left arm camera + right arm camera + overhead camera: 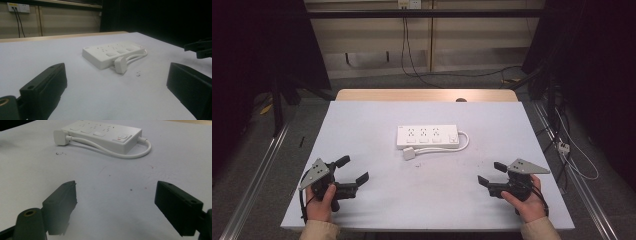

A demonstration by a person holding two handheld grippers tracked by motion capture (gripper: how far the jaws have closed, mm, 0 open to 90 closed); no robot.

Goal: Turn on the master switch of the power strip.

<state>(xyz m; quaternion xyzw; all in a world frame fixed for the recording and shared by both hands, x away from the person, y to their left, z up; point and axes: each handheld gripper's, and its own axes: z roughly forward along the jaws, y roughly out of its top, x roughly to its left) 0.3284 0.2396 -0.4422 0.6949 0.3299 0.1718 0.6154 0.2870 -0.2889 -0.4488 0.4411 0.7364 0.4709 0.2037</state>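
Note:
A white power strip (427, 136) lies flat in the middle of the white table (362, 125); its short cable loops round the right end to a white plug (409, 154) lying in front of it. The strip (112, 53) and plug (121, 64) appear ahead in the left gripper view, and the strip (100, 133) with its plug (59, 137) also ahead in the right gripper view. My left gripper (353, 170) is held near the front left, open and empty. My right gripper (491, 174) hovers at the front right, open and empty, pointing left.
A wooden strip (427, 95) borders the table's far edge. Beyond it, cables hang from a wall socket (408, 4) and run over the floor. More cables and a small white adapter (563, 146) lie on the floor to the right.

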